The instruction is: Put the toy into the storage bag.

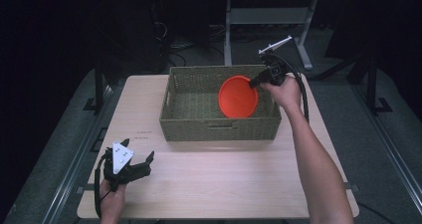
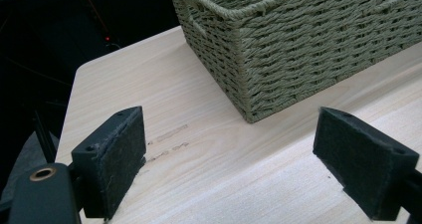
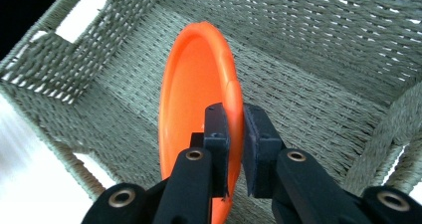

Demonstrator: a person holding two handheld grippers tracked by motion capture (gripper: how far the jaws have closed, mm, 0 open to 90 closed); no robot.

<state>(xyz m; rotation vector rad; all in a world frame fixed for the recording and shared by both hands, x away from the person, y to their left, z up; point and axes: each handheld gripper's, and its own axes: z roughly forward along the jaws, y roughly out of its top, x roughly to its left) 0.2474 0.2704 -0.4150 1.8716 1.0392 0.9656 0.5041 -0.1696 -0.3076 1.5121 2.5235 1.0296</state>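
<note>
We find right gripper (image 3: 235,149) clamped on round orange plastic plate's (image 3: 191,89) rim, tilted over woven green basket (image 1: 199,127) | light, stiff, slippery; rim grip suits | left gripper (image 2: 231,159) spread, empty.

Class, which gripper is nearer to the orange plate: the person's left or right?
Right. The right gripper is clamped on the orange plate's rim over the wicker basket; the left gripper sits open at the table's near-left corner, well away.
</note>
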